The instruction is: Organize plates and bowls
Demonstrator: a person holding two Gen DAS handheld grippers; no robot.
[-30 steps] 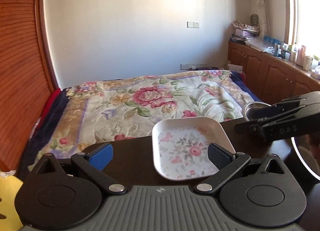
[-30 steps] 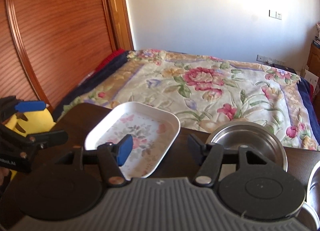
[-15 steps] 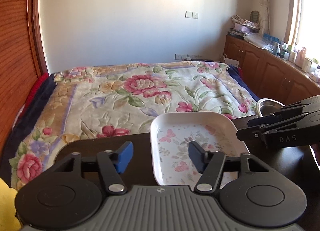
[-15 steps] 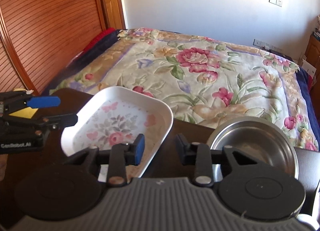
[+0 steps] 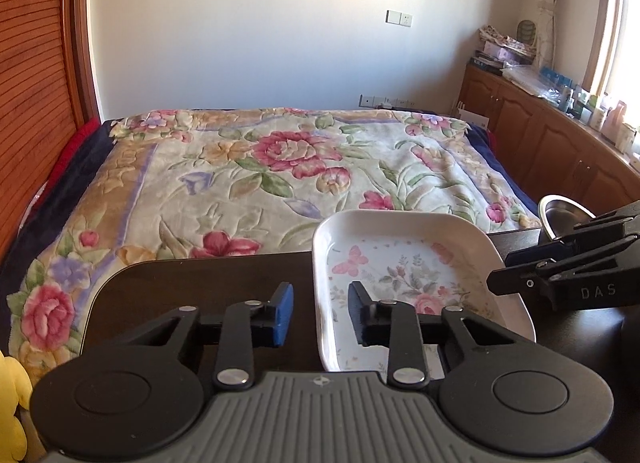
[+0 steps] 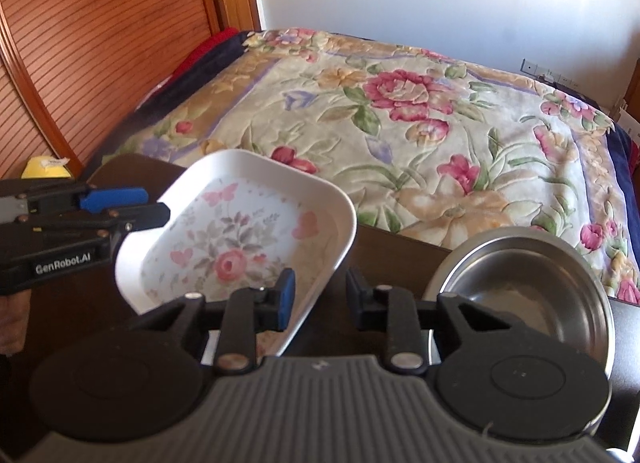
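Far left, off the table's near corner: a yellow soft toy (image 5: 10, 403), not part of the job.

Dark table (image 5: 192, 283), its far edge against the bed with the flowered quilt (image 5: 288, 167). The left half of the tabletop is bare.

Left gripper (image 5: 320, 313): jaws parted, straddling the left rim of the floral plate (image 5: 404, 279), blue pad outside on the table side, black pad over the plate's inner floor. Neither pad seems to press the rim; nothing gripped.

The floral plate, a white rectangular dish with butterflies and a rose, sits mid-table, just right of centre. Whether it lies flat or is tipped up slightly I cannot tell.

Right gripper (image 6: 320, 297): jaws likewise parted, bracketing the plate's right rim, blue pad inside, black pad outside. Empty too.

Right of the plate, apart from it: a steel bowl (image 6: 532, 283), upright and empty. A second rim shows beneath its near edge, so it may sit in another dish; not certain.

Progress, my reading: early. Plate and bowl lie separate; no finished stack visible. The two-handed grasp on the plate is lined up but not closed. Lifting, placing and grouping remain.
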